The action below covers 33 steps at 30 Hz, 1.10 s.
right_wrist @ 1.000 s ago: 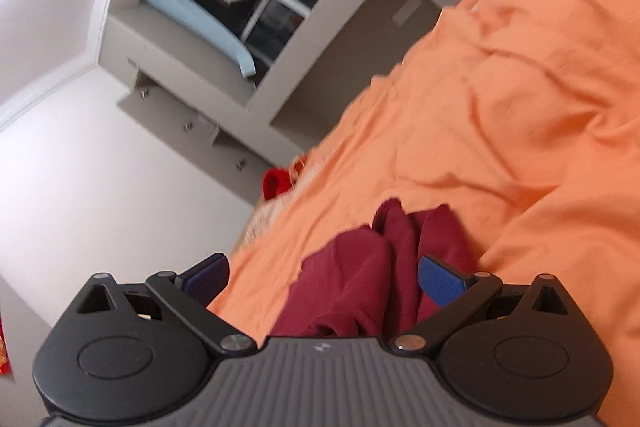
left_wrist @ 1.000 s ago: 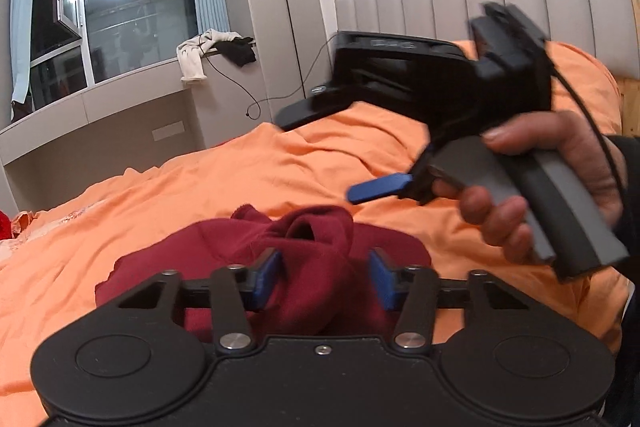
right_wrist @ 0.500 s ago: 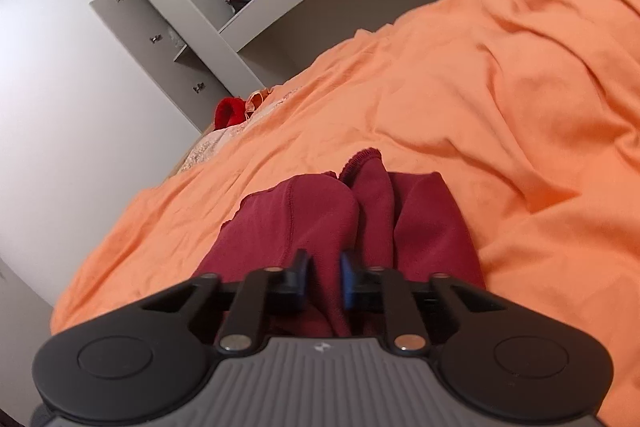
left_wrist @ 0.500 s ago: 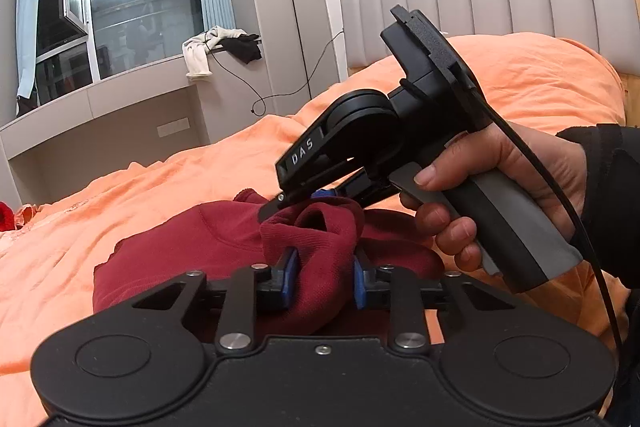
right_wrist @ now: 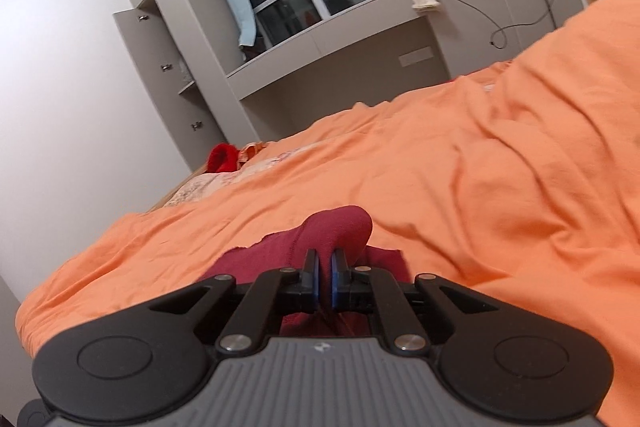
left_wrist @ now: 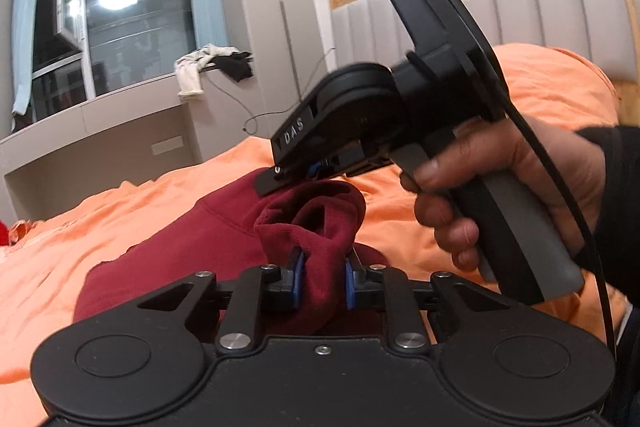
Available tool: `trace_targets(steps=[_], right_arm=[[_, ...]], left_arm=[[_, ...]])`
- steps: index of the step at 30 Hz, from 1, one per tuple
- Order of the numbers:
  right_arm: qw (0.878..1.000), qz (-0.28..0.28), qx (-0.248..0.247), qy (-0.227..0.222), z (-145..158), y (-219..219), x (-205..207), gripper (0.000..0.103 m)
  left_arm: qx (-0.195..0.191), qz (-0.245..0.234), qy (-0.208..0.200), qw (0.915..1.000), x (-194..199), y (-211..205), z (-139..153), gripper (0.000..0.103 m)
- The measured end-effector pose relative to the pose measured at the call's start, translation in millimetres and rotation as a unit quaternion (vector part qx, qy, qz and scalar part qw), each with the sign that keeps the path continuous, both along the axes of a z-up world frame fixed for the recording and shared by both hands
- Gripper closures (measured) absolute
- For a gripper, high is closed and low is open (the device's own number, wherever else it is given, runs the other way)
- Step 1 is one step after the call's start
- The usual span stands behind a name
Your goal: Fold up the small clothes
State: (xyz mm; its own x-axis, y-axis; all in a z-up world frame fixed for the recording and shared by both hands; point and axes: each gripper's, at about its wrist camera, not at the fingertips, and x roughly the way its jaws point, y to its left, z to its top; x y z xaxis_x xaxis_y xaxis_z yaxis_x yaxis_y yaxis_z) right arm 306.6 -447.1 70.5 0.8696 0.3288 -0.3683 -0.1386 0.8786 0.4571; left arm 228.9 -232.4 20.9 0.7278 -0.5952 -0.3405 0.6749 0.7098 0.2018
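Garment: dark red garment lies on the orange bedspread, one fold bunched upward.
Left gripper: jaws clamped on that raised fold.
Right gripper: jaws pinched tight on another fold beside it.

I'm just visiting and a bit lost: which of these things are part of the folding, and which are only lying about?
Part of the job:
- dark red garment
- left hand-held gripper, clamped on its fabric
- right hand-held gripper, clamped on it too

Lying about:
- orange bedspread
- white and black clothes on the window ledge
- red item at the bed's edge
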Motion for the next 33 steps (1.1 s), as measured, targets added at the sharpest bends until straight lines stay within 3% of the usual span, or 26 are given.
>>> trace_targets(steps=[7,12,18,22,24,26,29,33], right_arm=[[0.999,-0.015,-0.007,0.036,-24,-11,-4,0.097],[0.998,-0.014,-0.006,0.055,-36,-11,-2,0.092],[0.998,-0.014,-0.007,0.064,-39,-10,0,0.083],[0.997,-0.023,-0.002,0.068,-40,-13,0,0.072],[0.997,-0.028,0.008,0.065,-38,-17,-2,0.059],[0.998,-0.026,0.024,0.057,-35,-21,-5,0.038],[0.998,-0.012,0.036,0.045,-31,-22,-10,0.020],[0.998,0.007,0.031,0.045,-32,-18,-11,0.008]], left_arm=[[0.017,-0.013,0.007,0.9998,1,-15,-11,0.081],[0.020,-0.019,0.011,0.9996,6,-16,-15,0.075],[-0.026,-0.042,0.063,0.9968,24,3,-3,0.067],[-0.026,-0.055,0.074,0.9954,33,3,-5,0.059],[-0.017,-0.058,0.067,0.9959,34,1,-7,0.057],[-0.012,-0.062,0.061,0.9962,34,0,-9,0.052],[-0.016,-0.068,0.060,0.9957,35,-1,-10,0.048],[-0.034,-0.077,0.066,0.9943,37,3,-7,0.039]])
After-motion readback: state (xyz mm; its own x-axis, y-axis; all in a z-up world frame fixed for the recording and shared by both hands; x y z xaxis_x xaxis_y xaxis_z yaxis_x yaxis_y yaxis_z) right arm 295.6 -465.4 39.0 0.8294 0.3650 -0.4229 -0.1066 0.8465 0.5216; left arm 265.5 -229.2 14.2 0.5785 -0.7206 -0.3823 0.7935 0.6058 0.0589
